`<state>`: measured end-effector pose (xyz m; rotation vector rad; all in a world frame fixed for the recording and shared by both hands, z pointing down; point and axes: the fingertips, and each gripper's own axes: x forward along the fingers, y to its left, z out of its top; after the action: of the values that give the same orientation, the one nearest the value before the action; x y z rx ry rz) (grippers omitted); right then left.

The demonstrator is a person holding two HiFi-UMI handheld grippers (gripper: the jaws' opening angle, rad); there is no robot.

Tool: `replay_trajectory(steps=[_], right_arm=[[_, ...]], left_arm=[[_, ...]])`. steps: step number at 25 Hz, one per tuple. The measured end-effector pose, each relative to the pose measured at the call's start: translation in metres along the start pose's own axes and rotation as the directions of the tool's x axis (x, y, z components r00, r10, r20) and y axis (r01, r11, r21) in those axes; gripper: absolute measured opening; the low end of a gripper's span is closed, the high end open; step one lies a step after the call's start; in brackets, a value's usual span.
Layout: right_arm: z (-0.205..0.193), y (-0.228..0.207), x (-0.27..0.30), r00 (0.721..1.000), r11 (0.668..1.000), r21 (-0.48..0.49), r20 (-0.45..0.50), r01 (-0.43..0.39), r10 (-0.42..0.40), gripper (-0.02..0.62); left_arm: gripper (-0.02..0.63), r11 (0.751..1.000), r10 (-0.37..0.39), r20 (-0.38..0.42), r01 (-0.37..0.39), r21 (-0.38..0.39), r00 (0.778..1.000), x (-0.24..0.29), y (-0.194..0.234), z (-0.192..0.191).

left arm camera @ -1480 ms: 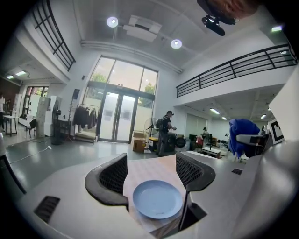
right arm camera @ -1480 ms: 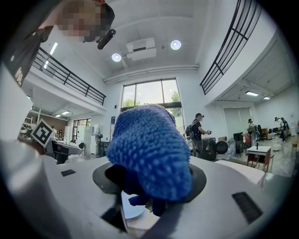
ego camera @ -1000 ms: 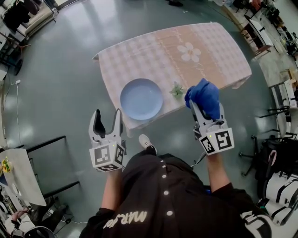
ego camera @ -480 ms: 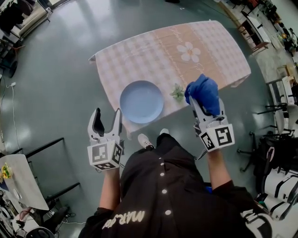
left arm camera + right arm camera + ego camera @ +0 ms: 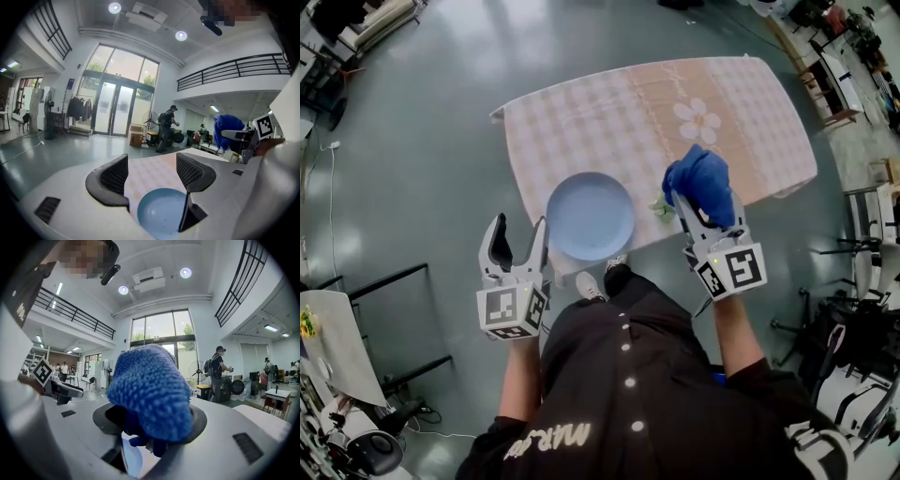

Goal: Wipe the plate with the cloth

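Cloth, blue and nubbly, sits bunched in the right gripper, whose jaws are clamped on it. In the head view it is held over the near edge of the surface, just right of the plate. The pale blue plate lies flat on the checked covering, close to that near edge. A small green sprig lies between plate and cloth. The left gripper hovers off the surface's near-left side, close to the plate's rim, with its jaws apart and nothing between them. Its own view looks past them down onto the plate.
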<state>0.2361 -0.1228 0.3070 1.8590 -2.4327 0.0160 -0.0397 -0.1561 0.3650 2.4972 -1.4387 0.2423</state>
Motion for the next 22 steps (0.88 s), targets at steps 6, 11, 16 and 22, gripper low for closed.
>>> replay_trajectory(steps=[6, 11, 16, 22], right_arm=[[-0.006, -0.002, 0.031, 0.997, 0.998, 0.003, -0.019, -0.071, 0.071, 0.206], [-0.024, 0.003, 0.052, 0.990, 0.992, 0.003, -0.060, -0.130, 0.130, 0.206], [-0.048, 0.018, 0.078, 0.973, 0.978, -0.034, -0.107, -0.207, 0.203, 0.206], [-0.078, 0.033, 0.106, 0.947, 0.954, -0.073, -0.162, -0.291, 0.276, 0.206]], left_arm=[[0.322, 1.000, 0.022, -0.019, -0.022, -0.002, 1.000, 0.018, 0.001, 0.001], [0.322, 0.999, 0.049, -0.090, -0.048, 0.017, 0.995, 0.030, 0.008, -0.029], [0.322, 0.998, 0.061, -0.178, -0.061, 0.007, 0.982, 0.038, 0.015, -0.071], [0.322, 0.998, 0.062, -0.249, -0.064, 0.001, 0.967, 0.047, 0.019, -0.110]])
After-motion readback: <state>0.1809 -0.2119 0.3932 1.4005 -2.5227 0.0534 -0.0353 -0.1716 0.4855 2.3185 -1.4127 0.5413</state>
